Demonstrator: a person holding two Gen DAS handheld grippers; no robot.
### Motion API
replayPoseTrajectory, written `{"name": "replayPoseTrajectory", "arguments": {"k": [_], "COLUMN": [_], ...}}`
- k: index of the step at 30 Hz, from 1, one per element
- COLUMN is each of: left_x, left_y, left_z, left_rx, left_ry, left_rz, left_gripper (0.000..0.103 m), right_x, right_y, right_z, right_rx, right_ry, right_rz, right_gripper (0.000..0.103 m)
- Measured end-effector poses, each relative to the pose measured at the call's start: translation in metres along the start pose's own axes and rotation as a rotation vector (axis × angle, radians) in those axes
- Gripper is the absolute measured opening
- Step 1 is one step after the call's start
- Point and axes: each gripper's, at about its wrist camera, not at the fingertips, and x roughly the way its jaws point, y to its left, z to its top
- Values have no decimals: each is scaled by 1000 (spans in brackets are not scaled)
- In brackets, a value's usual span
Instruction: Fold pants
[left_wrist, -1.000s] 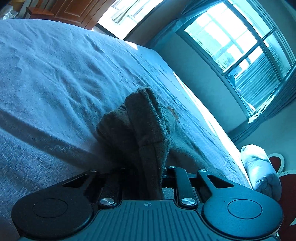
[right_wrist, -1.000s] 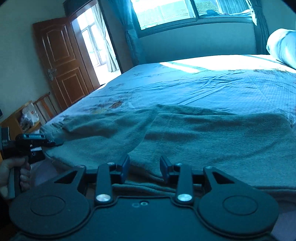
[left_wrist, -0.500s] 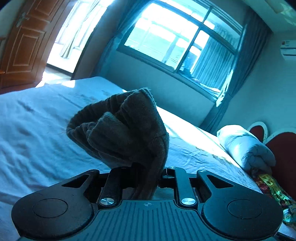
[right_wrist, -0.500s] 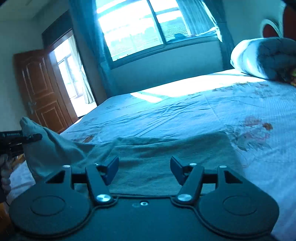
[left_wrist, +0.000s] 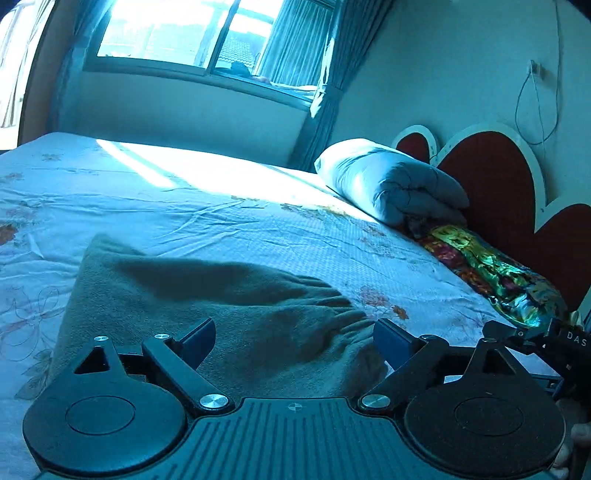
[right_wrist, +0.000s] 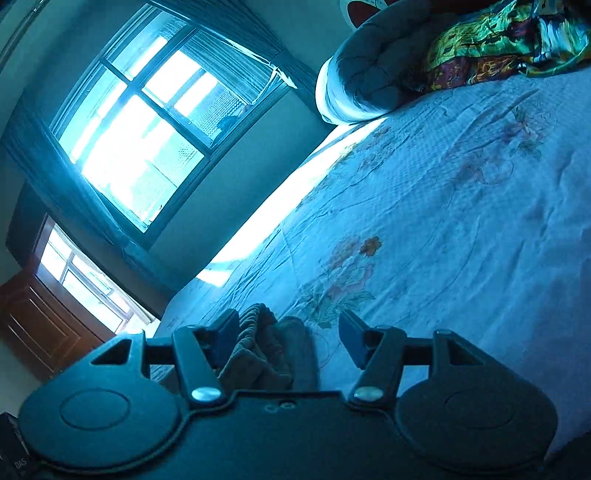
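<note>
From your left wrist view, the pants (left_wrist: 207, 306) lie on the bed (left_wrist: 258, 229) at 12 o'clock, the rolled quilt (left_wrist: 391, 184) at 2 o'clock behind them, against the headboard (left_wrist: 495, 184), window (left_wrist: 177, 33) at 11.

"DAS" on right tongs (left_wrist: 576, 341), likewise left tongs (right_wrist: 20, 463)

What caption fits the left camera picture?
Open left gripper above folded grey pants on a flowered bed.
</note>
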Motion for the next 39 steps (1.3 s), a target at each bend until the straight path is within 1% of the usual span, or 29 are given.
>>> {"name": "replayPoseTrajectory", "arguments": {"k": [2, 3, 5, 7, 9, 12, 13, 15, 16, 17, 18, 19, 20, 21, 22, 23, 24, 25, 26, 27, 28, 29, 30, 32, 33, 34, 35, 36, 39], "left_x": [-18, -25, -44, -62, -79, -95, -96, -85, -82, -74, -68, -62, -58, -58, -61, -69, -72, -72, -70, -66, -64, -62, -63, -63, -63, -63, -63, -64, -68], "left_y": [23, 33, 54, 69, 83, 95, 97, 92, 91, 89, 91, 96, 101, 106, 113, 122, 125, 126, 124, 122, 122, 123, 123, 123, 124, 124, 124, 124, 123], "left_z": [-12, -14, -22, -32, -45, -64, -68, -72, -72, -71, -71, -72, -72, -72, -71, -71, -72, -72, -73, -75, -77, -79, -80, -80, -80, -79, -78, -78, -74], "left_rx": [-4, -13, -22, -31, -31, -23, -19, 5, 11, 5, -10, -26, -35, -47, -71, -128, -156, -157, -139, -118, -113, -117, -120, -115, -115, -117, -118, -118, -92], "left_ry": [-6, 2, 12, 20, 35, 83, 99, 135, 135, 138, 153, 170, 183, 171, 142, 98, 76, 72, 82, 92, 100, 106, 104, 110, 111, 113, 118, 121, 139], "left_rz": [53, 75, 102, 144, 172, 172, 164, 145, 151, 166, 203, 241, 285, 370, 398, 382, 372, 370, 373, 382, 386, 385, 380, 382, 382, 381, 378, 377, 370], "left_gripper": [92, 92, 92, 92, 92, 92, 92, 92, 92, 92, 92, 92, 91, 89, 89, 89, 89, 89, 89, 89, 89, 89, 89, 89, 89, 89, 89, 89, 89], "right_x": [15, 24, 44, 60, 74, 93, 99, 113, 116, 117, 117, 111, 102, 91, 79, 68, 58, 48, 44, 53, 67, 73, 69, 62, 59, 54, 47, 42, 29], "right_y": [2, 3, 6, 9, 10, 12, 13, 18, 23, 32, 40, 51, 61, 73, 83, 89, 90, 88, 80, 63, 41, 16, 12, 25, 30, 34, 35, 35, 24], "right_z": [-8, -13, -24, -34, -39, -40, -41, -41, -42, -42, -42, -40, -37, -33, -30, -28, -29, -34, -42, -51, -60, -64, -62, -54, -51, -47, -43, -39, -22], "right_rx": [65, 89, 145, 178, 201, 221, 220, 205, 192, 150, 112, 87, 78, 60, 43, 41, 34, 9, -25, -30, 39, 158, 166, 99, 80, 59, 41, 29, 21], "right_ry": [99, 142, 238, 285, 325, 330, 338, 346, 348, 347, 349, 340, 317, 292, 271, 251, 231, 206, 191, 231, 322, 345, 328, 340, 345, 333, 314, 300, 277], "right_rz": [88, 114, 121, 129, 103, 106, 95, 51, 28, -15, -30, -9, 47, 91, 122, 149, 162, 152, 115, 23, -49, -9, 28, 26, 24, 30, 39, 39, 47], "right_gripper": [53, 53, 54, 55, 56, 59, 62, 62, 52, 43, 37, 33, 33, 32, 32, 32, 32, 32, 32, 32, 32, 31, 32, 41, 49, 60, 66, 78, 79]}}
